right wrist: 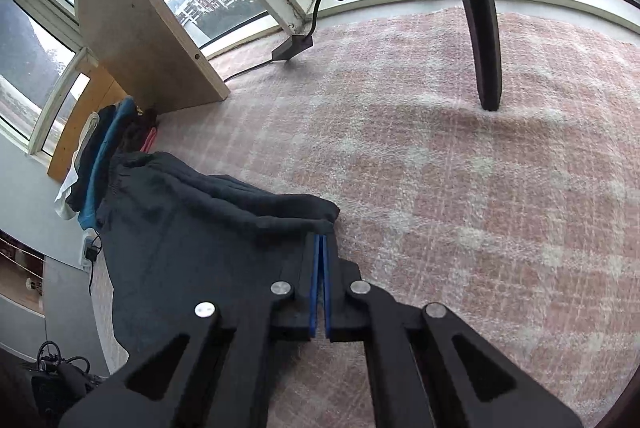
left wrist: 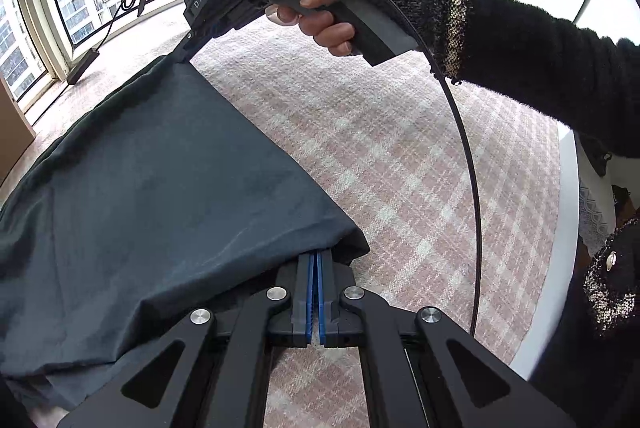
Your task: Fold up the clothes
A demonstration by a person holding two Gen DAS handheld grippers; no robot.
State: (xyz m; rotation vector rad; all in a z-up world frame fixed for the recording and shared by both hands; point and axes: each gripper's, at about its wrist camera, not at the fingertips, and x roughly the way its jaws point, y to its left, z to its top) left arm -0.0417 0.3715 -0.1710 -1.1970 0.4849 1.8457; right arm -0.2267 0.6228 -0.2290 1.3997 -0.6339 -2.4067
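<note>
A dark grey garment (left wrist: 160, 188) is held stretched above a pink checked blanket (left wrist: 400, 148). My left gripper (left wrist: 316, 256) is shut on its near corner, the cloth pinched between the blue pads. My right gripper (left wrist: 186, 56), seen in the left wrist view at the far corner, is shut on the other corner of the same edge. In the right wrist view the right gripper (right wrist: 321, 240) pinches the garment (right wrist: 192, 228), which hangs in folds to the left with a gathered waistband visible.
A tripod leg (right wrist: 484, 28) stands on the blanket (right wrist: 480, 188) ahead of the right gripper. A pile of folded clothes (right wrist: 104, 164) lies by a wooden board (right wrist: 132, 16) at the left. Windows ring the far side. A cable (left wrist: 460, 132) arcs from the right gripper.
</note>
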